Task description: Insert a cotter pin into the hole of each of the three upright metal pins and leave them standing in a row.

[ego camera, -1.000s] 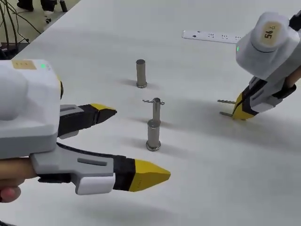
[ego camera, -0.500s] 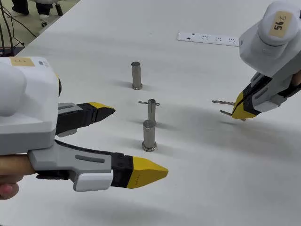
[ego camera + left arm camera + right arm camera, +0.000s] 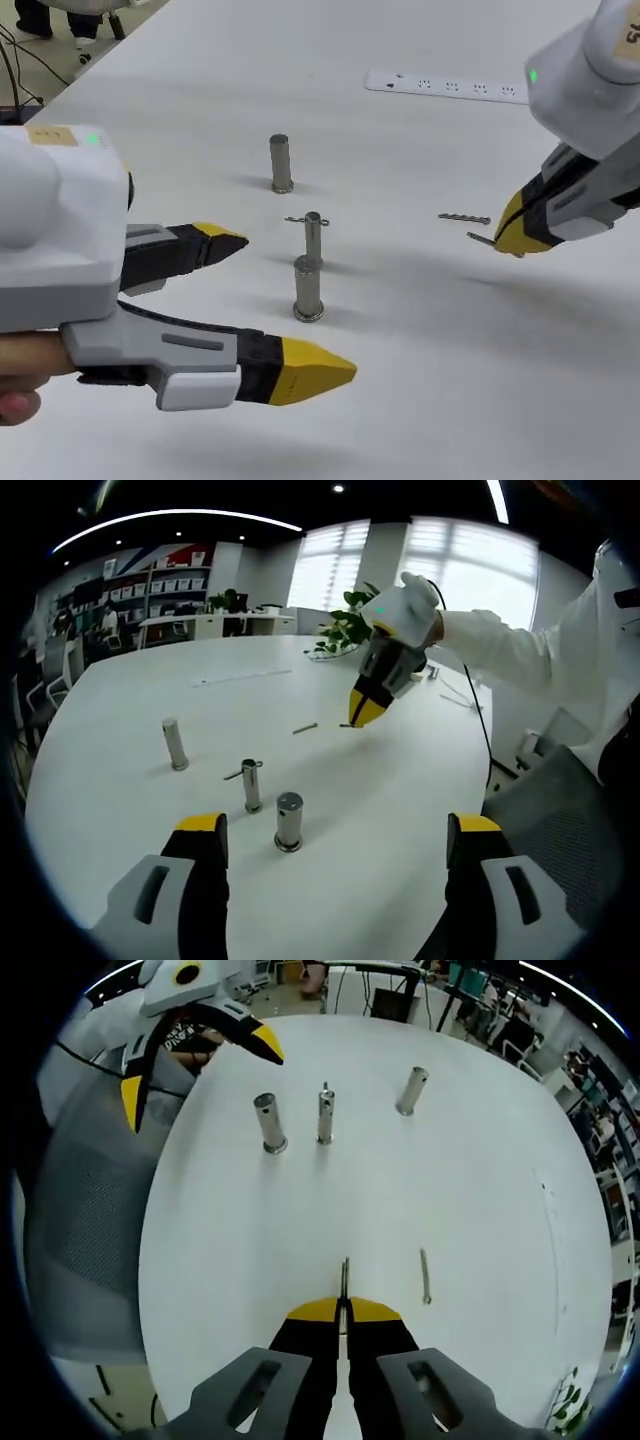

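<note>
The left tool hangs spread, the nearest upright grey metal pin just ahead of its tips. Well apart, the right tool pinches a thin steel cotter pin. The cotter pin's long axis runs forward along the jaws, and that bare pin stands ahead and slightly left.

In the head view the right gripper ran off the top and right edges. Its closed jaws covered most of the held cotter pin, and one thin end stuck out. The power strip had its far end hidden behind that gripper. The left gripper was cut off by the left edge, and of the hand holding it a fingertip showed. The cross-holes in the near metal pin and the far metal pin were too small to make out.
</note>
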{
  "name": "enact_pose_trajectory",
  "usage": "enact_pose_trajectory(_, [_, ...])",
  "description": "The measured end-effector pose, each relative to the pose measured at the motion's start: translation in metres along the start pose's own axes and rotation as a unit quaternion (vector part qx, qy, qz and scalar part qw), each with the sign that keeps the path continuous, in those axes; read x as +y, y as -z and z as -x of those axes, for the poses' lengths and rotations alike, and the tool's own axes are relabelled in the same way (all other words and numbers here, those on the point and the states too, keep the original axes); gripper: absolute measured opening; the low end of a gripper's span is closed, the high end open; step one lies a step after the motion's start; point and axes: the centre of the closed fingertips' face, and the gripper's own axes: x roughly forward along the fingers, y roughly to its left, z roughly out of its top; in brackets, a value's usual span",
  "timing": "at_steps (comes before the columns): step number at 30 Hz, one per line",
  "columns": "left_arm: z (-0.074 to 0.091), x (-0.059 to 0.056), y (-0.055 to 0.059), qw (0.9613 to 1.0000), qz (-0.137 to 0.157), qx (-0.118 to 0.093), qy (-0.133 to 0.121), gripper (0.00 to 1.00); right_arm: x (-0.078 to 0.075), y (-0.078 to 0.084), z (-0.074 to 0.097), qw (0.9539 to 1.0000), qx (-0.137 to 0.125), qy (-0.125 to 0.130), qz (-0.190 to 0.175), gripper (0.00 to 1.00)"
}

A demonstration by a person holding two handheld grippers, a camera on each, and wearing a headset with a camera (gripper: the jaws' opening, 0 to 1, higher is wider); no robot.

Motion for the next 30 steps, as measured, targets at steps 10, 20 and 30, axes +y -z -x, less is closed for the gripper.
enact_pose_trajectory(10, [-0.009,-0.010,-0.011,0.9998,-0.015,-0.005,0.013,0.87,0.019,-0.007,0.006,0.9999,-0.005,-0.016,-0.001,0.00])
enact_pose_trajectory(20, [-0.021,-0.015,-0.024,0.9990,-0.033,-0.011,0.027,0.82,0.033,-0.015,0.012,0.9997,-0.017,-0.015,0.008,0.00])
enact_pose_trajectory(30, [-0.028,-0.019,-0.031,0.9984,-0.037,-0.014,0.040,0.79,0.042,-0.020,0.019,0.9995,-0.021,-0.021,0.009,0.00])
